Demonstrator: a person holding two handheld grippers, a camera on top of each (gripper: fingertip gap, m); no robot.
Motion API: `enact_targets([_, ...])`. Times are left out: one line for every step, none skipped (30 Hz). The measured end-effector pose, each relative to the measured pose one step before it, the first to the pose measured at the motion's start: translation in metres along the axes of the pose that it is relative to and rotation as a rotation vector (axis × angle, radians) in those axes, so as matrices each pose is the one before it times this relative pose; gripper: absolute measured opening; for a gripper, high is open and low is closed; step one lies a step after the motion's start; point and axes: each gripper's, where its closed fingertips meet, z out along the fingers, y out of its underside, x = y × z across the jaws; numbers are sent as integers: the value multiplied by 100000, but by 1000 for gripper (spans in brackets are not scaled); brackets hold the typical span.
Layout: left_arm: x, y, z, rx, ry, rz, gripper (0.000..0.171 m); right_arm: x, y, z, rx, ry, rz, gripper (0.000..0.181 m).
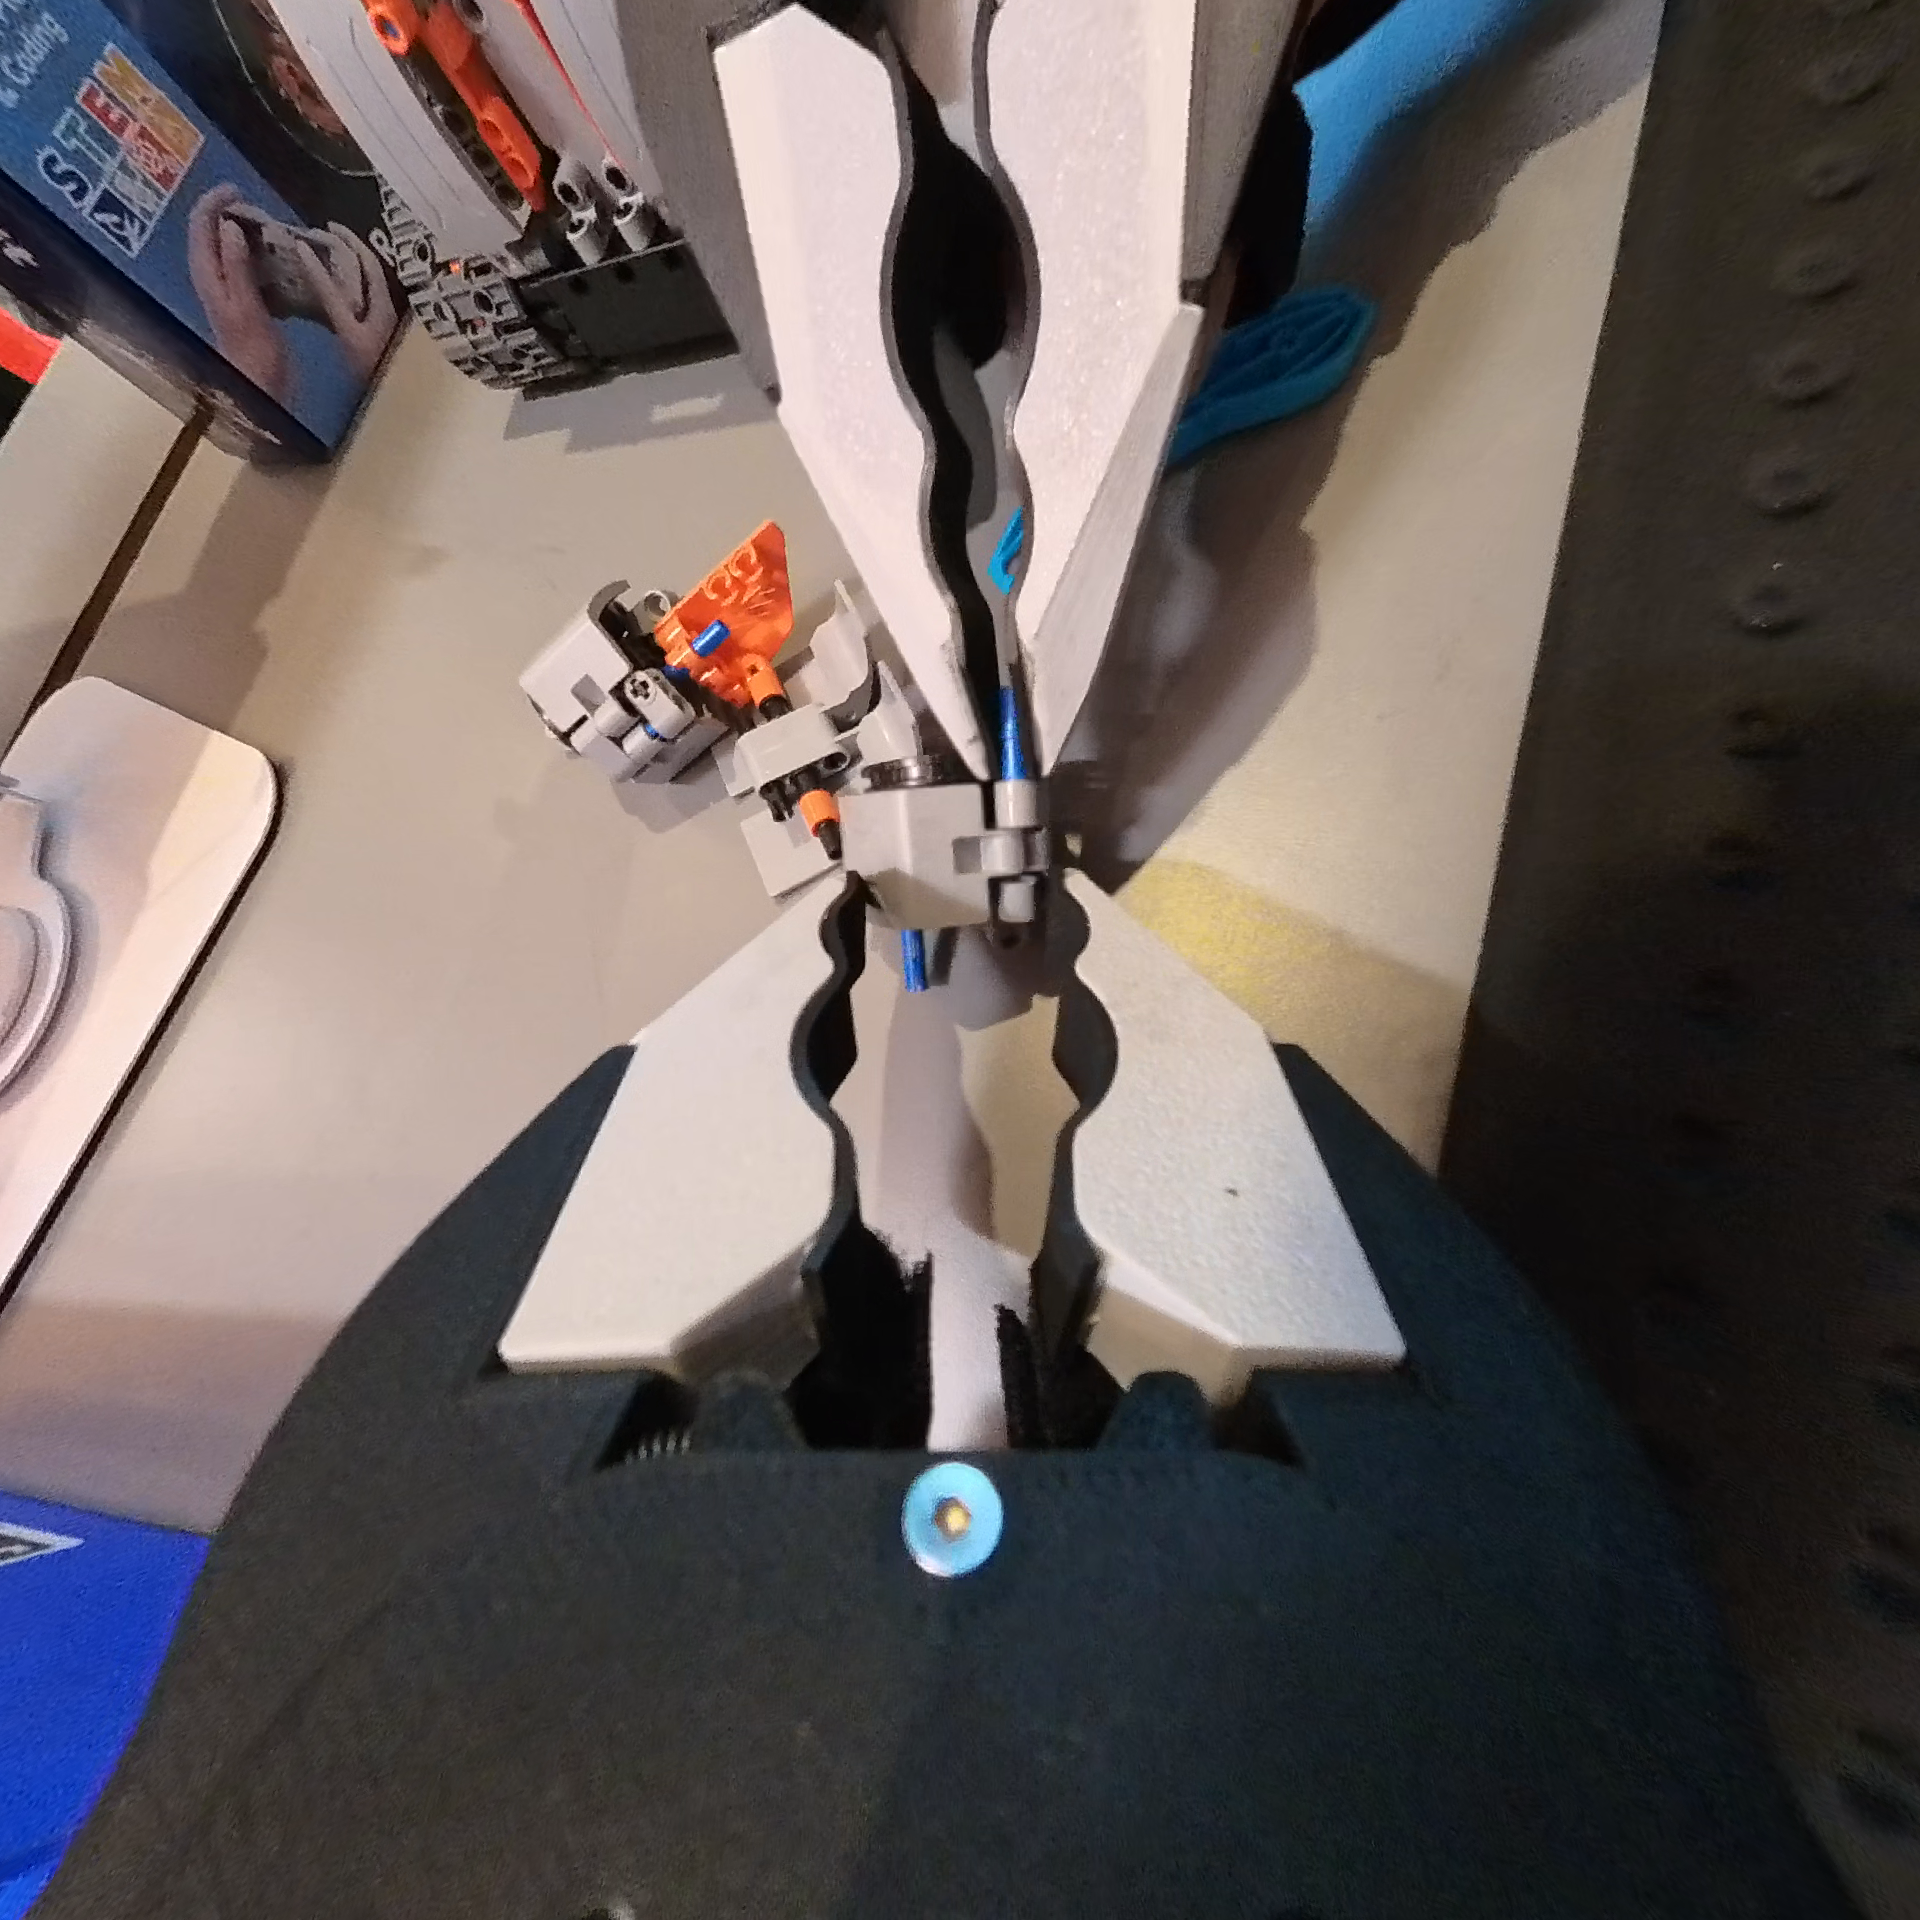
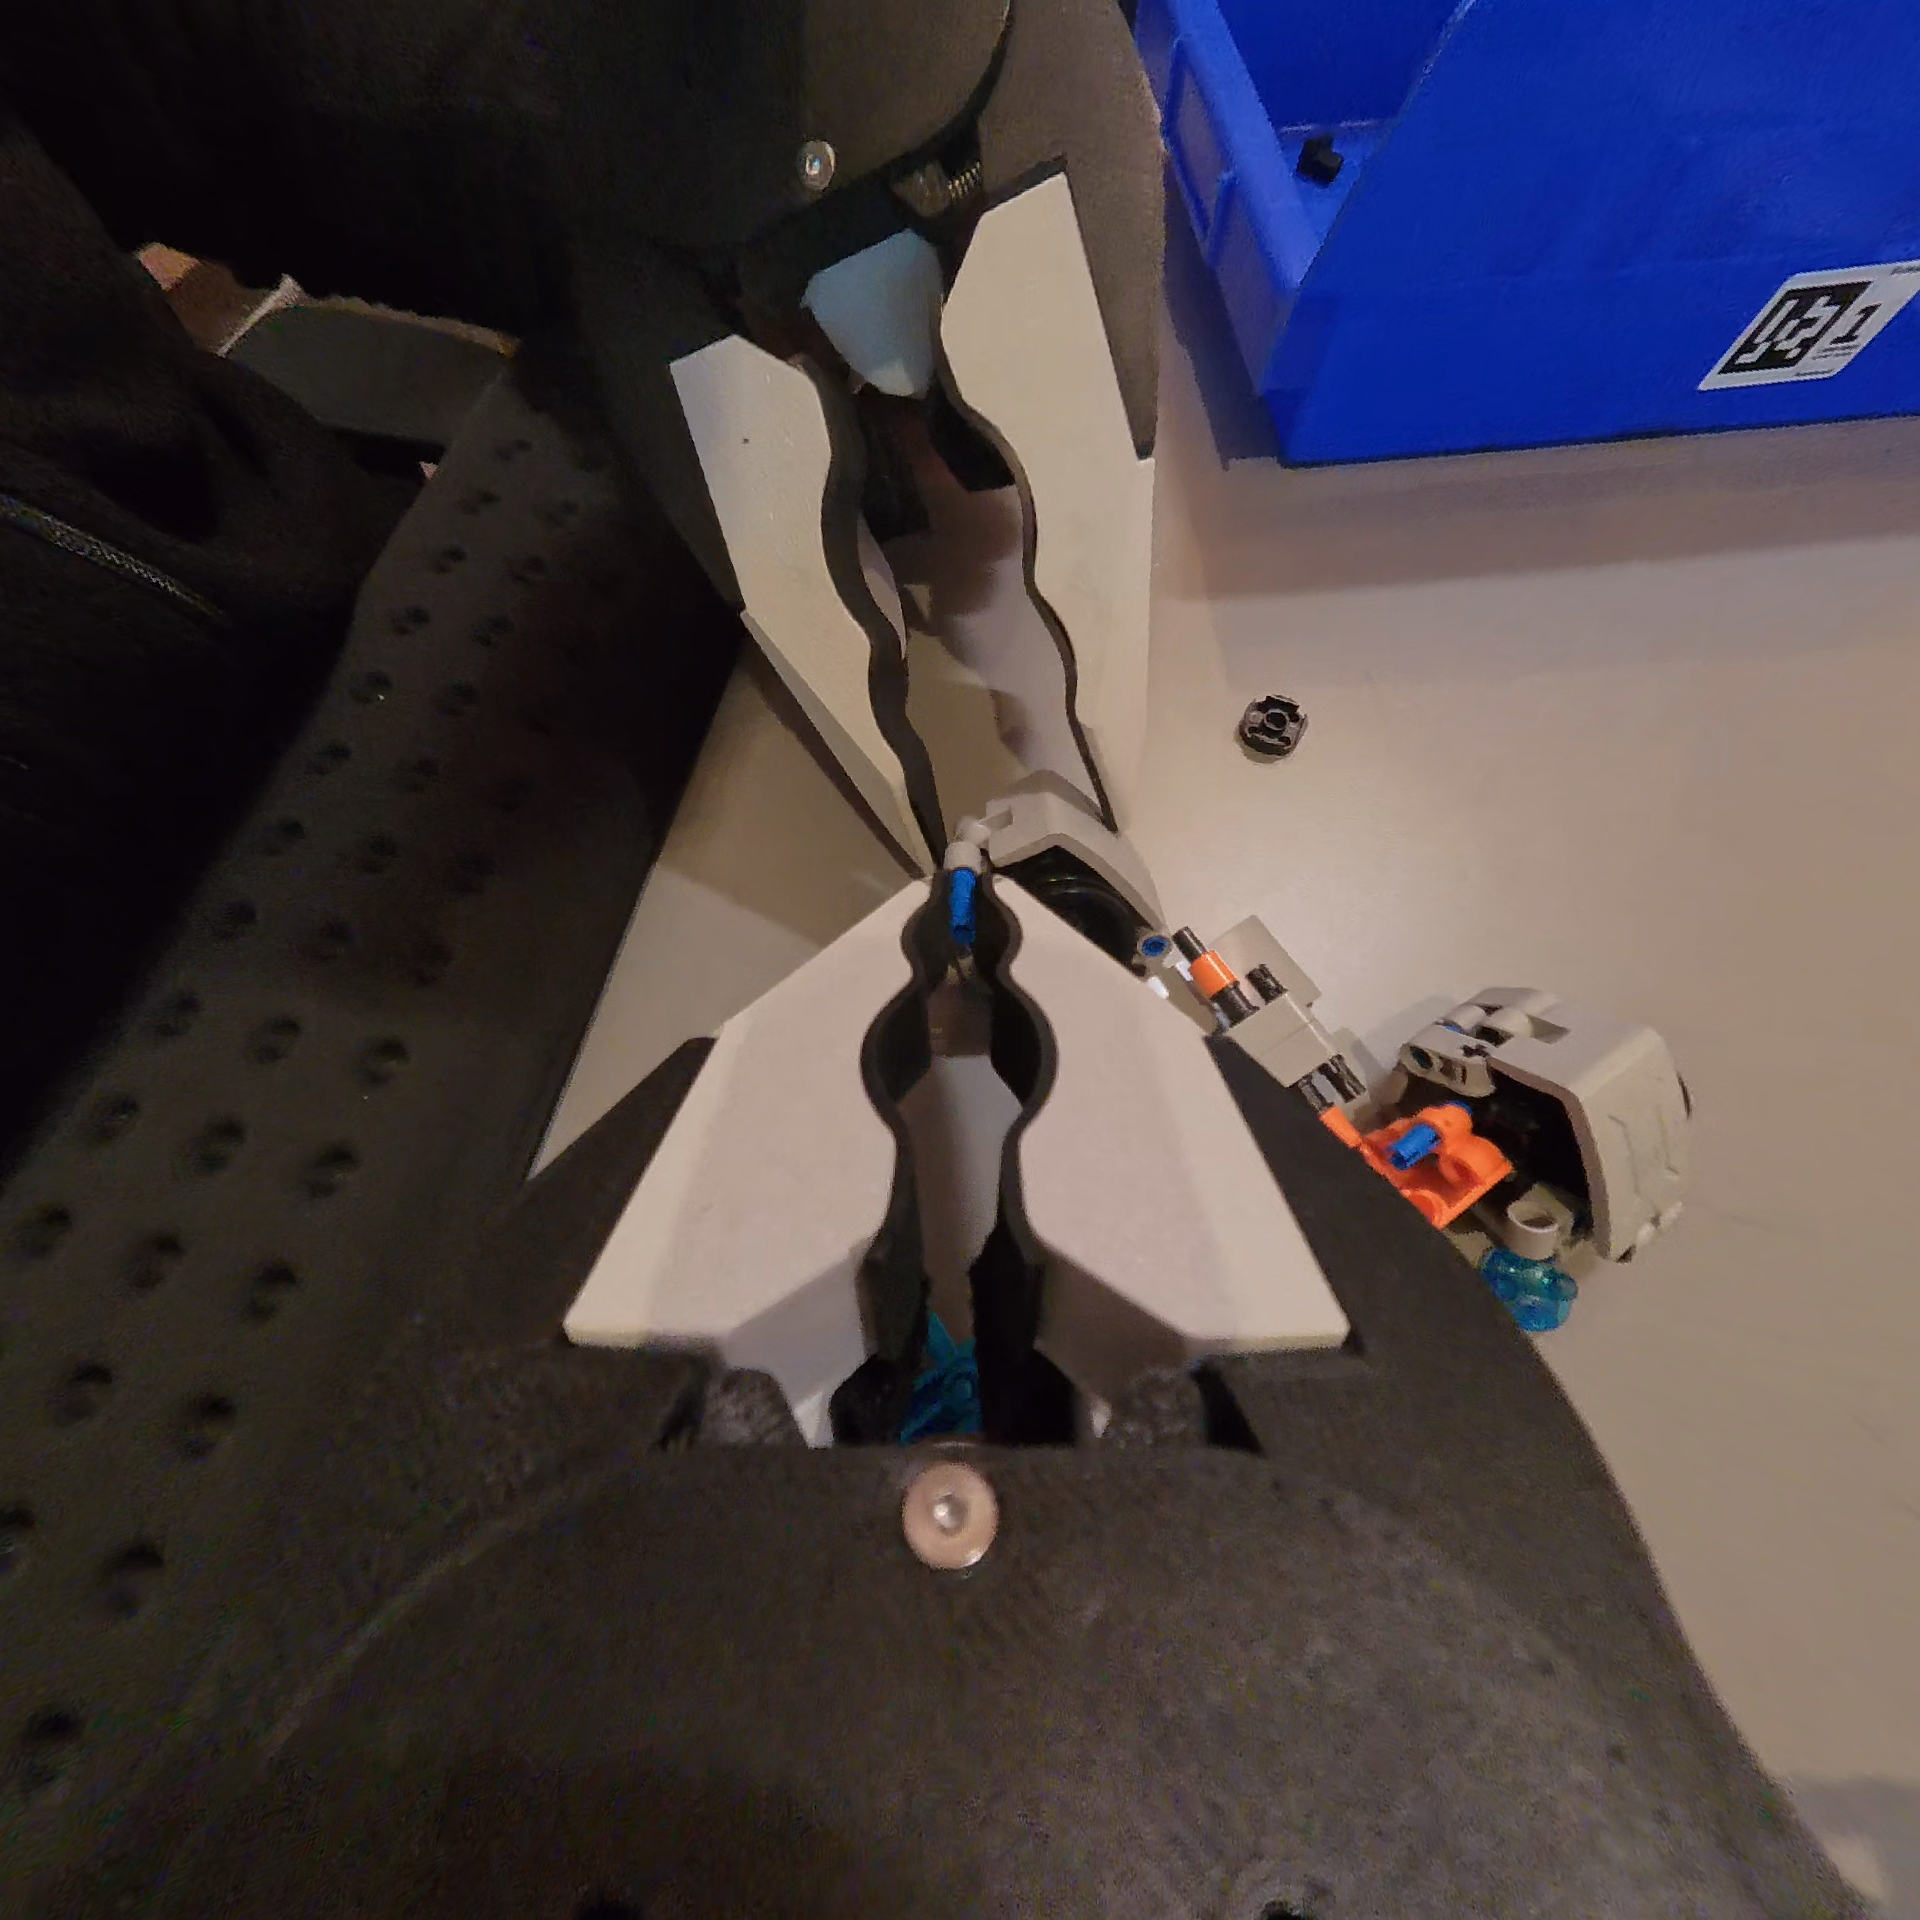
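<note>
Over the pale table [image 1: 436, 935], left gripper [image 1: 951, 914] and right gripper [image 2: 961, 925] meet tip to tip: left jaws clamped on the grey brick assembly [image 1: 914, 852], right jaws pinched on its blue pin [image 2: 961, 899].

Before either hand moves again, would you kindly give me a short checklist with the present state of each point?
1. Left gripper shut on the grey brick assembly: ok, jaws close on its end block.
2. Right gripper shut on the blue pin: ok.
3. Blue pin seated in the assembly's grey connector: cannot tell.
4. Assembly's far end resting on the table: ok.
5. Loose black round piece apart from both grippers: ok.
6. Blue bin apart from the assembly: ok.
</note>
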Motion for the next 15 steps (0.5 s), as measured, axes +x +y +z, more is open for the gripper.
enact_targets([-40, -19, -98, 346, 131, -1303, 29, 1, 31, 23, -221, 587, -587, 2])
enact_targets([-32, 17, -56, 95, 70, -992, 29, 5, -10, 32, -117, 800, -693, 2])
enact_targets([20, 44, 9, -45, -150, 153, 29, -44, -33, 46, -109, 277, -741, 2])
enact_targets([25, -4, -16, -208, -407, 539, 29, -28, 4, -2, -29, -238, -80, 2])
enact_targets([34, -36, -20, -37, -147, 248, 29, -7, 27, -34, 95, -504, 546, 2])
enact_targets([13, -4, -19, 223, 228, -104, 29, -26, 38, -15, 96, -367, 198, 2])
enact_targets([50, 2, -27, 370, 962, -554, 29, -91, 18, 11, -12, -402, -337, 2])
enact_targets([106, -14, -74, 474, 1510, -625, 29, -135, -14, 2, 15, -547, -711, 2])
enact_targets([126, -47, -114, 684, 1539, -79, 29, -150, 11, 3, -15, -616, -873, 2])
enact_targets([97, -31, -107, 474, 1196, 517, 29, -131, 72, 37, -271, -604, -694, 2])
enact_targets([161, 21, -62, 85, 1404, 950, 30, -146, 87, 39, -323, -582, -752, 2])
enact_targets([107, 27, -84, 275, 1088, 986, 30, -110, 65, 40, -368, -257, -1060, 2])
enact_targets([84, -1, -77, 480, 1300, 294, 30, -107, 49, 15, -425, -282, -1266, 2])
enact_targets([139, -13, -44, 387, 1675, -228, 30, -109, 29, 6, -278, -379, -985, 2])
enact_targets([120, 37, -109, -170, 1510, 764, 30, -43, 33, -17, -105, -326, -234, 2])
